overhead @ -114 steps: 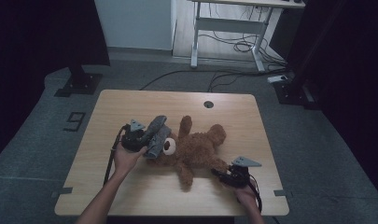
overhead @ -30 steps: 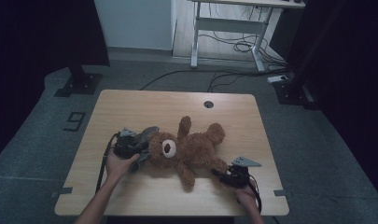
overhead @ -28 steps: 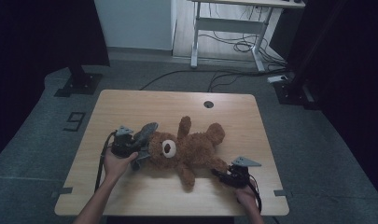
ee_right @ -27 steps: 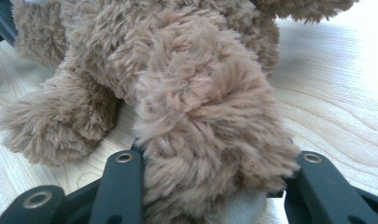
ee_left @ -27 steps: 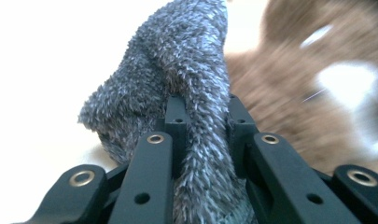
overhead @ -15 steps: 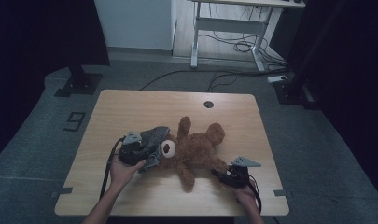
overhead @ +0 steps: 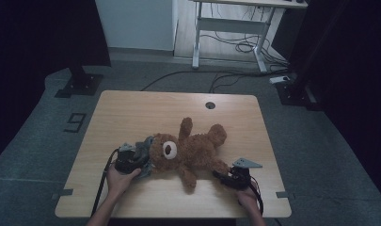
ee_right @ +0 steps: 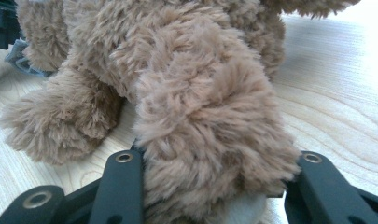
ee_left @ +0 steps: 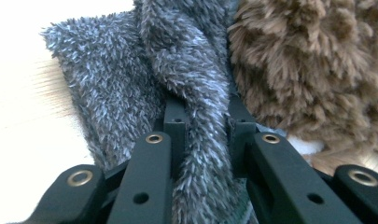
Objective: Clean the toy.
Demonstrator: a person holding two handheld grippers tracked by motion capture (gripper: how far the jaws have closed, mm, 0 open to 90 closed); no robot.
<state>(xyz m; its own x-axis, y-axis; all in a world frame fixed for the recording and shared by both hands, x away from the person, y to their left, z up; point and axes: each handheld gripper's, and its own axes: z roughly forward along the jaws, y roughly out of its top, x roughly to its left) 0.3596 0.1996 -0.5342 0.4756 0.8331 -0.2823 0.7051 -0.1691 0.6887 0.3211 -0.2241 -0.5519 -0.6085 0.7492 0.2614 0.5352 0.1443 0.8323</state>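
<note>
high view | teddy bear (overhead: 193,153) brown, furry (lying flat) | grey cloth (overhead: 145,153) at head

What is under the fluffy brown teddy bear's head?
A grey fuzzy cloth lies beneath the brown plush teddy bear, at its head, with the left gripper pinching a fold. How far the cloth reaches under the head is covered by fur.

The high view looks forward and down on the pale wooden table (overhead: 131,113) from above its near edge. Both gripper views sit low and very close to the brown plush teddy bear (overhead: 193,150): one by its head (ee_left: 312,70), one by its leg (ee_right: 210,116).
</note>
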